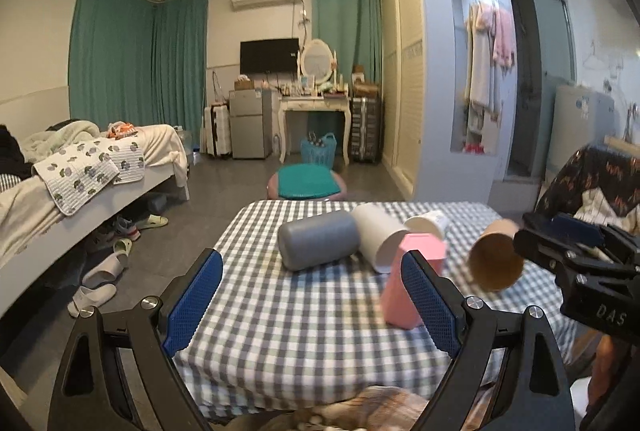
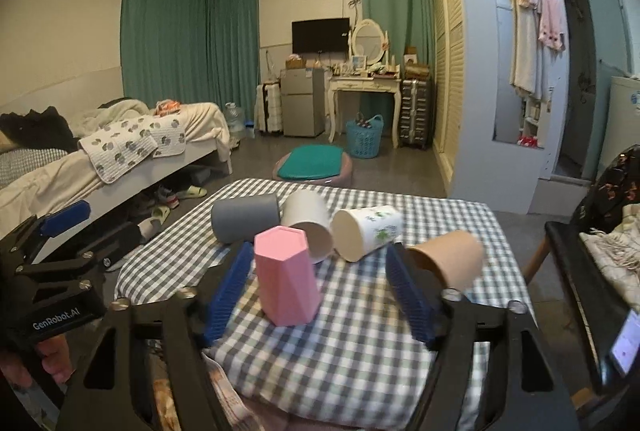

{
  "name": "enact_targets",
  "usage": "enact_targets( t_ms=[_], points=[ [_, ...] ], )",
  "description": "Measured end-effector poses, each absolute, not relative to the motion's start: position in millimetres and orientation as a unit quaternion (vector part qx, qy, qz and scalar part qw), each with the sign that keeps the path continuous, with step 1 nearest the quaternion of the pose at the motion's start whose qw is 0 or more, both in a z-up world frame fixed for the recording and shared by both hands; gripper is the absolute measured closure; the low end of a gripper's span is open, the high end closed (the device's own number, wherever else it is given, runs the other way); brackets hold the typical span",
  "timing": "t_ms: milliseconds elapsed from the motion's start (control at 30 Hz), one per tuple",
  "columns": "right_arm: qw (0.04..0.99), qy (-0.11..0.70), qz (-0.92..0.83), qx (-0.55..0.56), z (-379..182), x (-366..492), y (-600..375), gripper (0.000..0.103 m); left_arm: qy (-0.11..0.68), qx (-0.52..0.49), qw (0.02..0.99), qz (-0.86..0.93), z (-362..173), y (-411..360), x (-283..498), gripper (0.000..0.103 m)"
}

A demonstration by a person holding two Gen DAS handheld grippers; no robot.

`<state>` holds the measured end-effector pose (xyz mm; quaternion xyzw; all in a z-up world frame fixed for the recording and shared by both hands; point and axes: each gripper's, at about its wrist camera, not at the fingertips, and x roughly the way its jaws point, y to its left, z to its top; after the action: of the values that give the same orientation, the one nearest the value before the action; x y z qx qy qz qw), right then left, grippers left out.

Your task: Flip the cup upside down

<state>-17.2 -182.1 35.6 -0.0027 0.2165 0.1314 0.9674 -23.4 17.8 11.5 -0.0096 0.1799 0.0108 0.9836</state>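
Note:
A pink faceted cup stands on the checked tablecloth with its closed end up; it also shows in the left wrist view. A grey cup, a white cup, a white printed cup and a brown cup lie on their sides behind it. My right gripper is open with the pink cup between its fingers, apart from both pads. My left gripper is open and empty over the table's near left part. The right gripper's body shows at the right of the left wrist view.
A bed stands left of the table with shoes under it. A teal cushioned stool sits behind the table. A chair with clothes is at the right. A phone lies at the right edge.

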Motion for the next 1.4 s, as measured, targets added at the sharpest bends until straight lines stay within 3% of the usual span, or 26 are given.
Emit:
enact_targets(
  t_ms=[67, 100, 167, 500, 1400],
  points=[
    [0.969, 0.21, 0.129, -0.001, 35.1, -30.1, -190.0, 0.02, 0.176, -0.016, 0.984, 0.013, 8.3, 12.9, -31.5, 0.003],
    [0.97, 0.21, 0.126, -0.001, 33.7, -34.5, -191.5, 0.013, 0.175, -0.015, 0.984, 0.012, 7.5, 10.2, -34.9, 0.003],
    [0.97, 0.212, 0.119, -0.003, 27.2, -42.9, -193.8, 0.008, 0.171, -0.008, 0.985, 0.013, 3.7, 2.8, -43.3, 0.002],
    [0.965, 0.239, 0.107, 0.016, -3.5, -55.0, -204.1, 0.007, 0.181, 0.014, 0.983, 0.013, -6.1, -8.9, -48.3, 0.001],
    [0.965, 0.244, 0.094, 0.026, -5.8, -50.2, -209.9, 0.007, 0.198, 0.005, 0.98, 0.015, -11.7, -4.7, -48.4, 0.001]
  ],
)
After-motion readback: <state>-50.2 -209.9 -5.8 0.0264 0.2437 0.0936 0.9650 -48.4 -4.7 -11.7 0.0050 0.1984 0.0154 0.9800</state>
